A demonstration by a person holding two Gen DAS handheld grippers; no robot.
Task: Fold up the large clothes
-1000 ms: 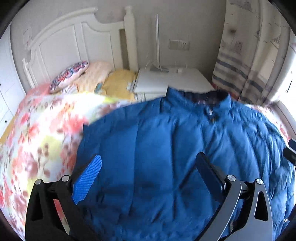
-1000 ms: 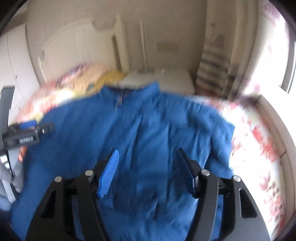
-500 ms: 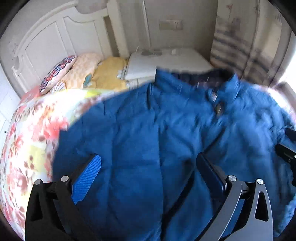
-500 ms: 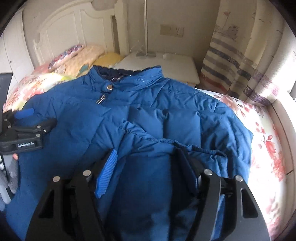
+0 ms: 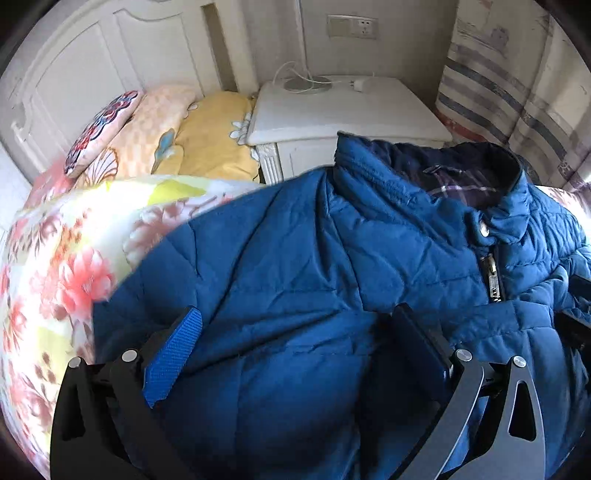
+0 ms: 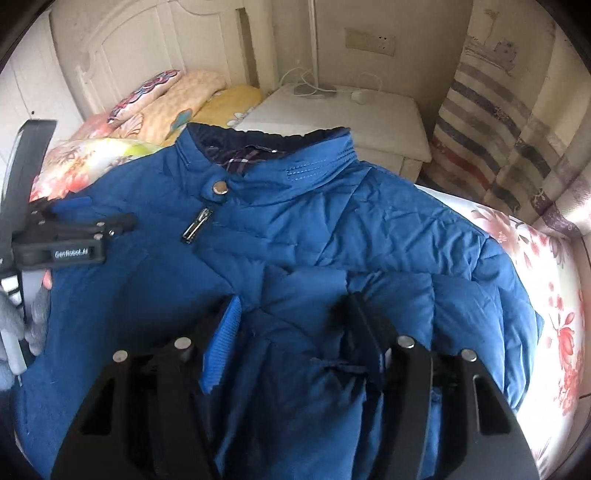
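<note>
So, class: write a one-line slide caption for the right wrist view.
Blue padded jacket spread on a floral bed, sleeve fabric between the right tool.

One padded blue quilted jacket (image 6: 332, 251) lies on one bed with a floral pink-and-yellow cover (image 5: 66, 258), and the jacket shows one round metal snap button (image 6: 220, 188) at its collar and one metal zipper pull (image 6: 195, 227) just below it. At ten o'clock of the jacket, three cushions rest by the one white headboard (image 5: 92, 74): one with a dark floral pattern (image 5: 101, 133), one peach checked (image 5: 151, 129) and one yellow (image 5: 216, 140). At twelve o'clock stand one white bedside cabinet (image 5: 343, 110) and one wall socket plate (image 5: 352, 26); at two o'clock hangs one striped curtain (image 6: 491, 122), and two black grippers with blue-padded fingers are in view, the left gripper (image 5: 295, 354) and the right gripper (image 6: 295, 328).
</note>
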